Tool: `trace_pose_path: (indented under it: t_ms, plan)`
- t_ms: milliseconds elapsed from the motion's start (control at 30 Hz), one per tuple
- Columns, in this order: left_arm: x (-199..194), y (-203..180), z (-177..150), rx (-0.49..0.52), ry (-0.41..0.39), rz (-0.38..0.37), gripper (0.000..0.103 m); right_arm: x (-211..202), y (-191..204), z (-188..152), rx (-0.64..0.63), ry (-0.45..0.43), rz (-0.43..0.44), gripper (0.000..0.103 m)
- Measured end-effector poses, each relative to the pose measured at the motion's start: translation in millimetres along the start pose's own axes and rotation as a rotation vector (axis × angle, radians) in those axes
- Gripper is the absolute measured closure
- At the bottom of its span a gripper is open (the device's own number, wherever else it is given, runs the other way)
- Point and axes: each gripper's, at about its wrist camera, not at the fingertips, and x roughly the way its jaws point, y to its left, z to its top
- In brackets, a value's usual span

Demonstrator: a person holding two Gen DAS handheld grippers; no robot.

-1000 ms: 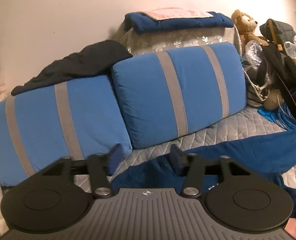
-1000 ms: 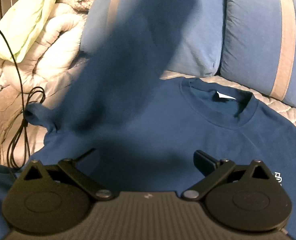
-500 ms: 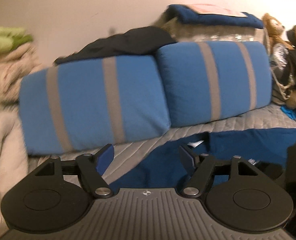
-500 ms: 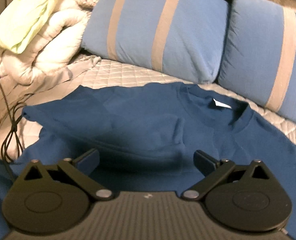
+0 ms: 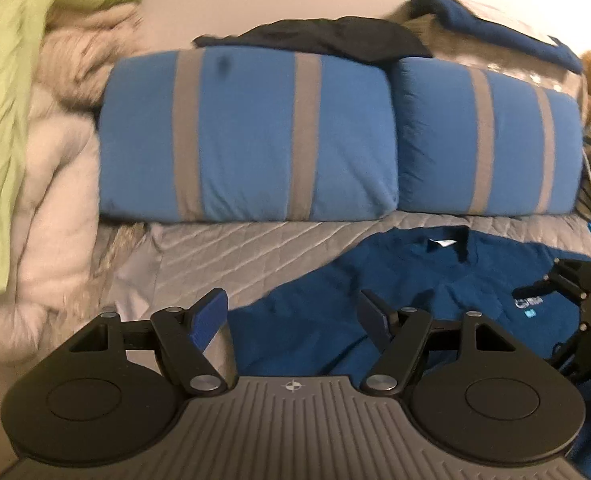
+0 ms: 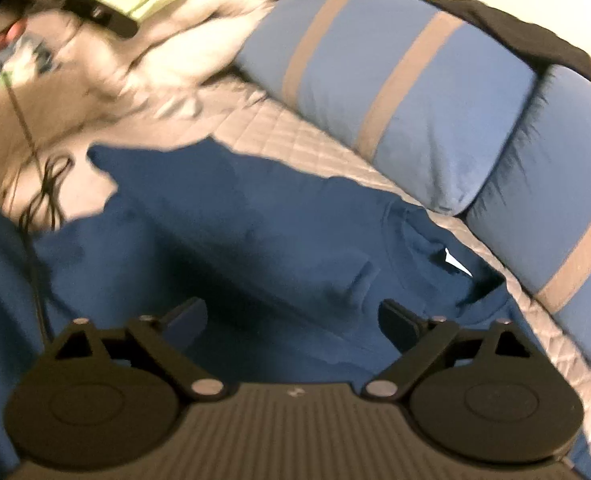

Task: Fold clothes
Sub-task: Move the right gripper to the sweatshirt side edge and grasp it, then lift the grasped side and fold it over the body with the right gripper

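A navy sweatshirt (image 6: 279,240) lies front-up on the quilted bed (image 5: 255,248), collar toward the striped pillows (image 5: 247,136), one sleeve laid across its chest. Both tools, left (image 5: 293,316) and right (image 6: 293,320), hover spread and empty (the loose sleeve could slide off if snagged).

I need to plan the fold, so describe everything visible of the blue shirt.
The shirt is dark blue, soft knit-looking fabric with a round ribbed collar and a white neck tag. It lies front-up and wrinkled on the grey quilt, collar toward the pillows, with a small pale chest print. Neither open claw grips it.
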Motion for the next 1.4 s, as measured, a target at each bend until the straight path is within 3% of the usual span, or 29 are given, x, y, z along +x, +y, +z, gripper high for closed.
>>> trace_pose_path:
  t_ms: [133, 267, 400, 433, 467, 567, 633, 700, 733, 800, 967, 1200, 1400]
  plan:
    - [8, 7, -8, -0.05, 0.001, 0.011, 0.032, 15, -1, -1, -0.114, 0.057, -0.027, 0.017]
    - [20, 20, -18, -0.179, 0.011, 0.002, 0.032, 29, -2, -2, -0.228, 0.115, -0.053, 0.027]
    - [31, 25, -31, -0.232, 0.013, 0.01, 0.032, 45, 2, -3, -0.331, 0.165, -0.032, 0.037]
    - [33, 25, -34, -0.235, 0.011, 0.017, 0.032, 48, 4, -4, -0.36, 0.179, -0.019, 0.047]
    - [34, 26, -37, -0.236, 0.008, 0.023, 0.032, 50, 7, -5, -0.389, 0.192, -0.006, 0.065]
    - [35, 28, -44, -0.237, 0.0, 0.037, 0.032, 47, 12, -6, -0.428, 0.213, 0.003, 0.081]
    - [34, 28, -48, -0.229, -0.005, 0.048, 0.032, 40, 14, -5, -0.431, 0.215, 0.008, 0.083]
    - [36, 27, -53, -0.199, -0.004, 0.071, 0.032, 33, 17, -5, -0.455, 0.211, 0.009, 0.081]
    - [37, 26, -56, -0.182, -0.003, 0.083, 0.032, 30, 19, -5, -0.469, 0.204, 0.006, 0.072]
    - [38, 27, -61, -0.166, 0.0, 0.095, 0.032, 25, 23, -5, -0.498, 0.189, -0.001, 0.067]
    - [36, 23, -70, -0.095, -0.013, 0.139, 0.032, 29, 28, -4, -0.575, 0.161, -0.029, 0.036]
    - [29, 6, -81, 0.098, -0.04, 0.167, 0.032, 47, 31, 1, -0.681, 0.191, -0.005, 0.041]
    - [28, 2, -89, 0.146, -0.037, 0.16, 0.032, 54, 26, 15, -0.714, 0.225, 0.08, 0.055]
